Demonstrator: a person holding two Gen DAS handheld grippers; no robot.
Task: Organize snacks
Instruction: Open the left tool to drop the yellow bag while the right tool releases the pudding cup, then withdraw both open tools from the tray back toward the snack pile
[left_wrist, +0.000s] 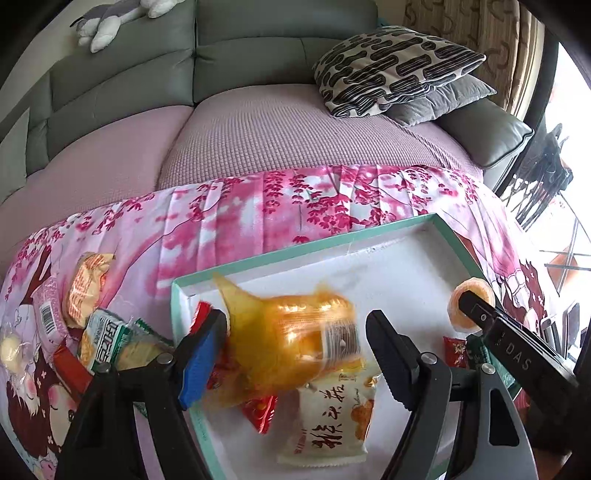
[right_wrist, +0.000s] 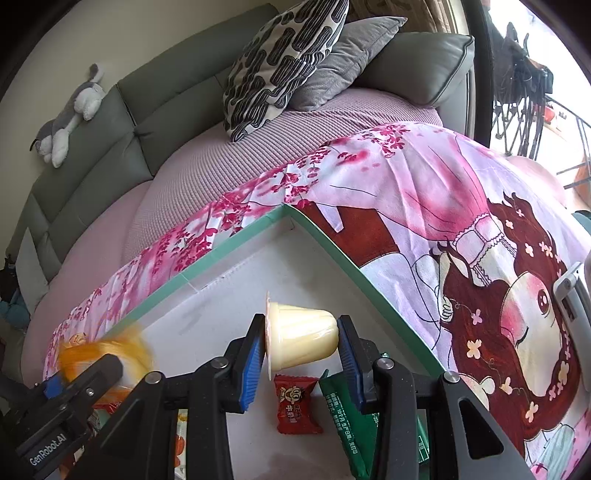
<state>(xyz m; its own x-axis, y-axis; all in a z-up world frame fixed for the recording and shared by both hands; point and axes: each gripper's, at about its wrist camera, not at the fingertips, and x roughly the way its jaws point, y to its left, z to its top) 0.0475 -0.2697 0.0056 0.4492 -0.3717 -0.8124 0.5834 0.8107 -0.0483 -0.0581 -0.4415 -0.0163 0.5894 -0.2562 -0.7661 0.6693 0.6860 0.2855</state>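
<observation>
A white tray with a teal rim (left_wrist: 258, 262) lies on a pink floral cloth (left_wrist: 258, 210). My left gripper (left_wrist: 295, 332) is wide open; a blurred orange snack packet (left_wrist: 291, 343) lies between its fingers over the tray, touching neither pad clearly. Below it lie a white-and-orange packet (left_wrist: 332, 424) and red candies (left_wrist: 260, 410). My right gripper (right_wrist: 301, 338) is shut on a pale yellow jelly cup (right_wrist: 299, 334), held on its side over the tray (right_wrist: 236, 240). A red candy (right_wrist: 295, 404) and a green packet (right_wrist: 347, 424) lie under it.
Several loose snacks (left_wrist: 92, 317) lie on the cloth left of the tray. A grey sofa (left_wrist: 240, 48) with a patterned cushion (left_wrist: 395, 66) and a plush toy (left_wrist: 110, 22) stands behind. A balcony rail (right_wrist: 535, 110) is at the right.
</observation>
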